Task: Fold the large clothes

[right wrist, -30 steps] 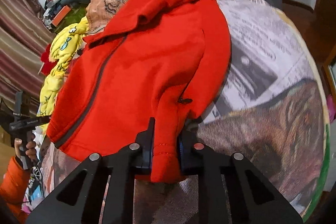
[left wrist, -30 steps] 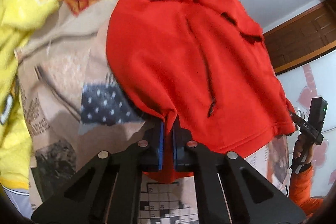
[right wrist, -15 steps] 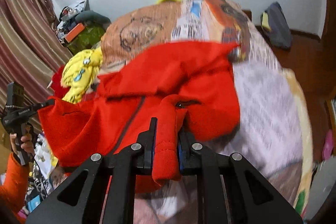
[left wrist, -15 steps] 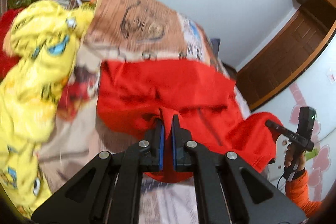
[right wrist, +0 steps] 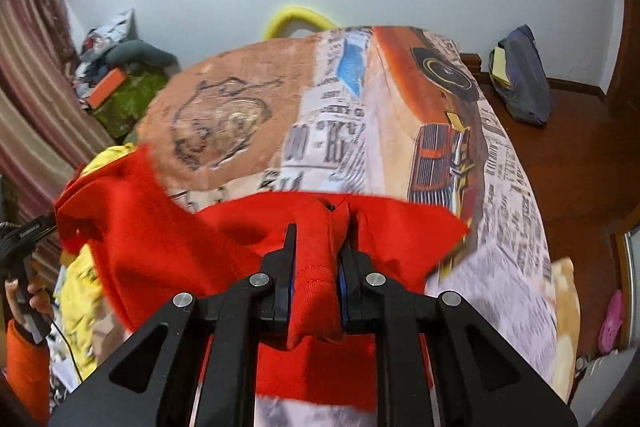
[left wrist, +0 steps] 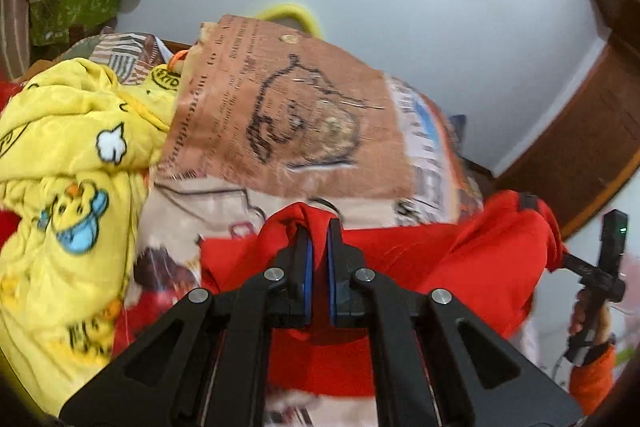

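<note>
red fleece fills the gap between both pairs of jaws: the left gripper (left wrist: 317, 239) is clenched on a thin pinch of the red jacket (left wrist: 472, 267), and the right gripper (right wrist: 316, 247) is clenched on a thicker wad with a ribbed hem hanging down behind its fingertips. the garment hangs slung between the two tools, bunched just ahead of and below the jaws, its far edge draped toward the printed bedspread (right wrist: 500, 267) that spreads out beyond the fingertips. a yellow blanket (left wrist: 60, 167) lies heaped off to the left of the left jaws, near the jacket, though i cannot tell if they touch.

judging by the raised, doubled-over cloth, the step in hand looks like carrying the lower edge up and over toward the top to make a fold. the next move calls for both grippers to travel forward together, level with each other, lay the held edge flat on the cloth ahead, then let go evenly so the crease lies straight.
</note>
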The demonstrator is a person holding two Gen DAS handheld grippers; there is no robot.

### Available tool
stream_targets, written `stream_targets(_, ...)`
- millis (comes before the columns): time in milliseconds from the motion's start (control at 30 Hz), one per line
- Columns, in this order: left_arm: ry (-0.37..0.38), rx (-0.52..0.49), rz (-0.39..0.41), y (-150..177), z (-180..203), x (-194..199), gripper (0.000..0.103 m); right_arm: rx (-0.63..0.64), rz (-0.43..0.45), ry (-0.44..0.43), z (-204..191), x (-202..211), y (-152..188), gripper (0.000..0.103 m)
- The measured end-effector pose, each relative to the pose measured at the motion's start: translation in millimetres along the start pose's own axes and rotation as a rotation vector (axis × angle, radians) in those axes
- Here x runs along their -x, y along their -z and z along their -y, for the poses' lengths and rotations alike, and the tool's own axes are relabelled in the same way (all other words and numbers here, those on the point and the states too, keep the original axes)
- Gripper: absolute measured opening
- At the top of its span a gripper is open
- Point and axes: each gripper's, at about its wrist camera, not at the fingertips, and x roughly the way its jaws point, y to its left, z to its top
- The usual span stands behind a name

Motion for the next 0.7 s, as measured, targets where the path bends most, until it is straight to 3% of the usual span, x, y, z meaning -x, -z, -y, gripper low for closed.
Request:
stream_targets(200, -0.081, 0.026, -0.123, 0, -23, -81, 0.005, -0.015, -0.103, 0.056, 17, -65, -15, 0.018)
stream_targets(333, -0.118, 0.015, -0.232, 15, -33, -119, 0.009, 0.003, -0.119, 0.094, 24, -72, -10, 0.024)
stream_targets(433, -0.125, -0.006, -0.271, 23, -33, -123, 0.010, 0.016, -0.079, 0.131, 27, -53, -12, 0.030)
stream_targets(567, -0.178, -0.042, -0.246, 18, -26, -103, 0.012, 0.097, 0.007, 0.304, 20, -17, -18, 0.039)
stream_targets(633, -0.201, -0.077, -0.208, 12, -19, -87, 0.016, 0.140, 0.023, 0.321, 12, 4, -16, 0.058)
stream_targets(700, -0.222, -0.124, -0.155, 8, -9, -67, 0.029, 0.182, 0.042, 0.311, 3, 18, -10, 0.060)
